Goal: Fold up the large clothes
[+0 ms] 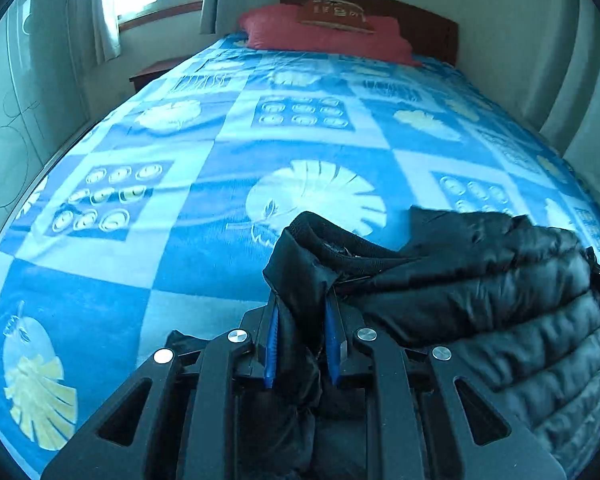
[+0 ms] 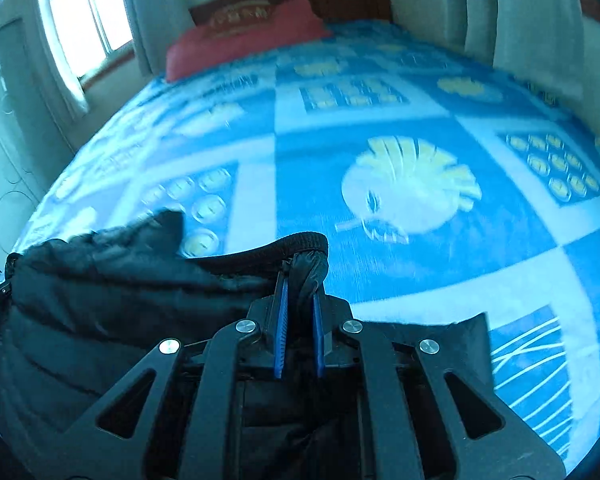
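A black quilted puffer jacket (image 1: pixel 480 292) is held above the foot end of a bed. My left gripper (image 1: pixel 302 312) is shut on a fold of the jacket near its ribbed collar edge (image 1: pixel 332 236), with the fabric pinched between the blue pads. The jacket's bulk hangs to the right in the left wrist view. In the right wrist view the jacket (image 2: pixel 100 300) spreads to the left. My right gripper (image 2: pixel 300 300) is shut on the other end of the ribbed edge (image 2: pixel 300 242).
The bed (image 1: pixel 220 152) carries a blue and white checked blanket with leaf prints, also seen in the right wrist view (image 2: pixel 420 128). A red pillow (image 1: pixel 324 34) lies by the dark headboard. A window with curtains (image 1: pixel 112 0) and a small nightstand (image 1: pixel 152 72) stand at the left.
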Demonstrator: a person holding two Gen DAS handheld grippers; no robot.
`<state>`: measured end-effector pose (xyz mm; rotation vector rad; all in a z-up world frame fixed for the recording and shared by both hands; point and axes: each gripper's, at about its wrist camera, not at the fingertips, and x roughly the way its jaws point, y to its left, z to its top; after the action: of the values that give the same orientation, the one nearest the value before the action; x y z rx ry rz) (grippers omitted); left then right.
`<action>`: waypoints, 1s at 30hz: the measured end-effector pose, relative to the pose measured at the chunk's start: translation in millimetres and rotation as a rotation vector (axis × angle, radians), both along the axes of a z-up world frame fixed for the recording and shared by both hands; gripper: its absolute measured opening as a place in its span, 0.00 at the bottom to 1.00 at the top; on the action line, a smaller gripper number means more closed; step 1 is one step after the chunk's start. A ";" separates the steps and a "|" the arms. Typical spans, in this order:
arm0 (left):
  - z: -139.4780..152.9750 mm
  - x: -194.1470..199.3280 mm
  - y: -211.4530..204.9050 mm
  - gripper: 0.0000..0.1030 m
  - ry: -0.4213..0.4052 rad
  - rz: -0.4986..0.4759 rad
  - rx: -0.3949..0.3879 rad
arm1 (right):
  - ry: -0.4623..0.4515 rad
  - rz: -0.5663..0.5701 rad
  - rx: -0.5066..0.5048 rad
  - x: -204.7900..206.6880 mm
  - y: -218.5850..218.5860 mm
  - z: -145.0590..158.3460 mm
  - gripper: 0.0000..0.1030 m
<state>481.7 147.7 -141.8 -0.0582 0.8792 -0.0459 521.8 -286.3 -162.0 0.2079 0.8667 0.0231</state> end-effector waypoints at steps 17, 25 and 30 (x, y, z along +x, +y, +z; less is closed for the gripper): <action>48.9 -40.8 47.2 0.67 -0.073 0.160 -0.186 | -0.055 -0.114 0.108 -28.2 -16.8 33.8 0.47; 86.8 -56.2 -52.3 0.68 -0.148 -0.034 -0.170 | -0.089 0.159 0.123 -31.9 91.7 59.3 0.42; 48.2 -46.4 -110.6 0.67 -0.059 -0.090 -0.151 | -0.043 0.227 0.094 -20.0 140.1 37.2 0.41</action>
<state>435.3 37.1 -93.6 -0.1577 0.8176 -0.1973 501.8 -146.2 -124.8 0.1958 0.8431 0.2799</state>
